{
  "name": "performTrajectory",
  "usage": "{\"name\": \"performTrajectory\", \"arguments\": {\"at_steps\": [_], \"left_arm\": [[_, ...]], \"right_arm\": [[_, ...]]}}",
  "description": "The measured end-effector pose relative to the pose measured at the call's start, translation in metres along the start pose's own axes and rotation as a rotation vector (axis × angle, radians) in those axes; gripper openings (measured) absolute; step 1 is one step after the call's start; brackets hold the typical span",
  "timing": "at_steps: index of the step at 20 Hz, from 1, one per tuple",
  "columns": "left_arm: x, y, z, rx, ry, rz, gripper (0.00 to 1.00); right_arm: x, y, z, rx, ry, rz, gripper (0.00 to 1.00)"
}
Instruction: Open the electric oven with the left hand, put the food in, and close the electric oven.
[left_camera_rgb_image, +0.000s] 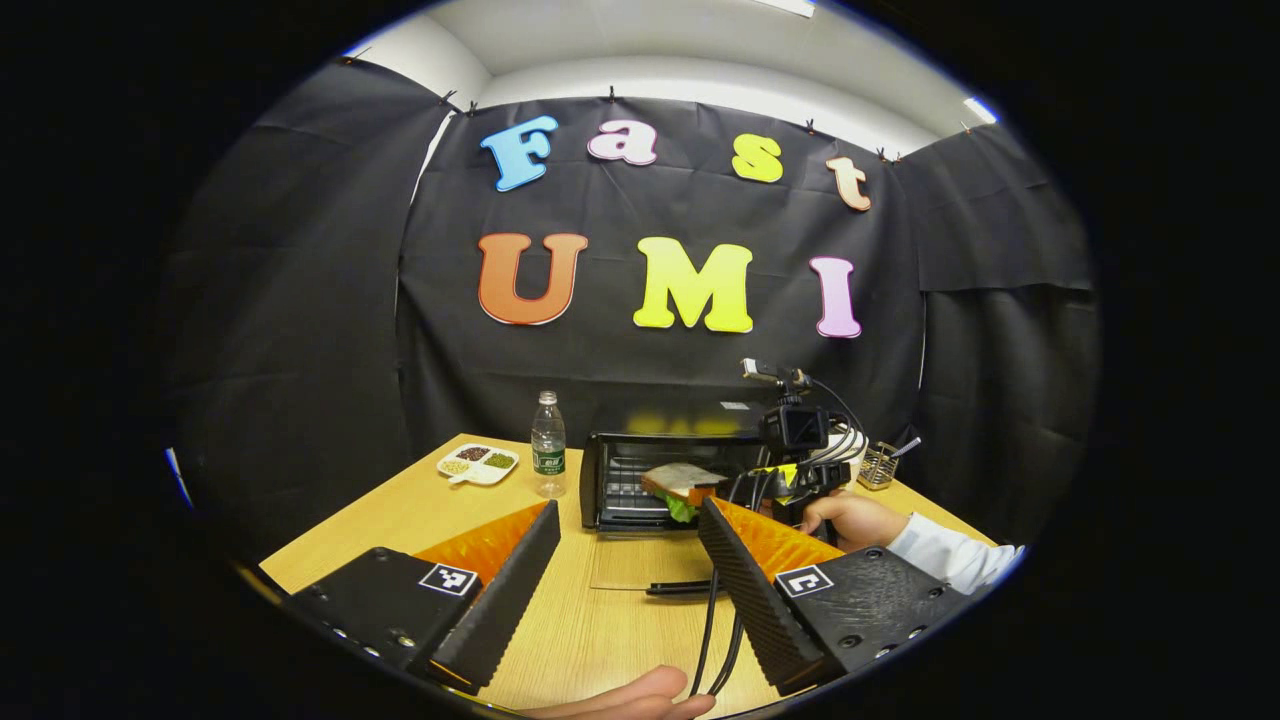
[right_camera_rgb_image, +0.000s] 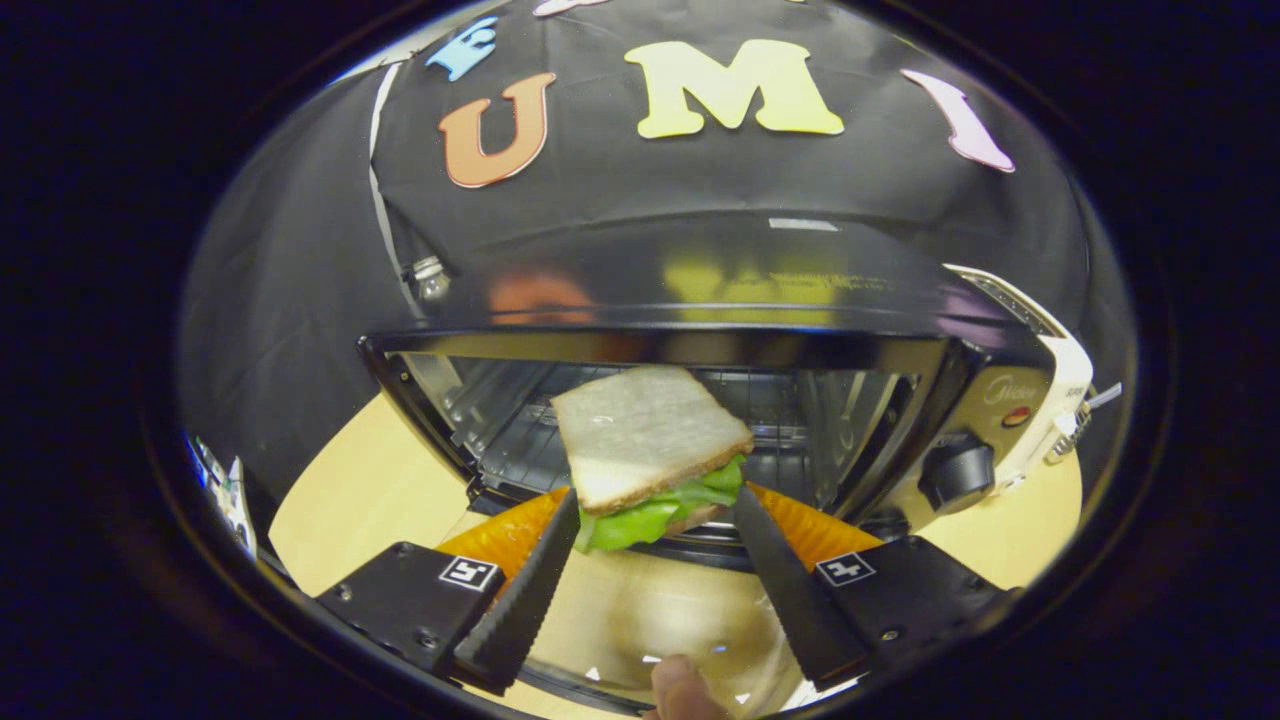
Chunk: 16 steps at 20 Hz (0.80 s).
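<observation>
The black electric oven (left_camera_rgb_image: 625, 455) stands at the back of the wooden table with its glass door (left_camera_rgb_image: 640, 565) folded down flat. My left gripper (left_camera_rgb_image: 628, 510) hangs open above the table in front of the door, nothing between its fingers. A hand (left_camera_rgb_image: 850, 518) brings my right gripper (left_camera_rgb_image: 760, 485) in from the right. In the right gripper view, that gripper (right_camera_rgb_image: 655, 500) is shut on a sandwich (right_camera_rgb_image: 645, 440) of white bread and green lettuce. The sandwich is tilted over the lowered door (right_camera_rgb_image: 650, 610), at the mouth of the oven (right_camera_rgb_image: 700, 290), with the wire rack behind it.
A water bottle (left_camera_rgb_image: 548, 445) and a white dish of seeds (left_camera_rgb_image: 478, 463) sit left of the oven. A wire holder (left_camera_rgb_image: 878, 465) stands to its right. The oven's knob (right_camera_rgb_image: 957, 473) is on its right panel. Cables hang from the right gripper near my left gripper's finger.
</observation>
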<state>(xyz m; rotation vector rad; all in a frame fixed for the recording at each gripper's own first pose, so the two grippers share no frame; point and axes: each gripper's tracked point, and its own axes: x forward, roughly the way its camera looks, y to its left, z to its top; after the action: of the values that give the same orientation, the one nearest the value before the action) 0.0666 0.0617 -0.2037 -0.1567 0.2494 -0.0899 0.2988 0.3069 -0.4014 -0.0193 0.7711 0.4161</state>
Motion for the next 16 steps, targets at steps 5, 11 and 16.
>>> {"name": "performTrajectory", "arguments": {"at_steps": [5,11,16], "left_arm": [[0.005,0.001,-0.007,0.015,0.008,0.021,0.92],[0.028,-0.002,-0.028,0.015,0.049,0.036,0.92],[0.046,-0.013,-0.064,0.021,0.134,0.045,0.93]], "right_arm": [[-0.053,0.006,0.009,0.039,-0.092,0.072,1.0],[-0.177,-0.02,0.034,0.035,-0.339,0.089,1.0],[-0.286,-0.08,0.051,0.009,-0.57,-0.059,1.0]]}}
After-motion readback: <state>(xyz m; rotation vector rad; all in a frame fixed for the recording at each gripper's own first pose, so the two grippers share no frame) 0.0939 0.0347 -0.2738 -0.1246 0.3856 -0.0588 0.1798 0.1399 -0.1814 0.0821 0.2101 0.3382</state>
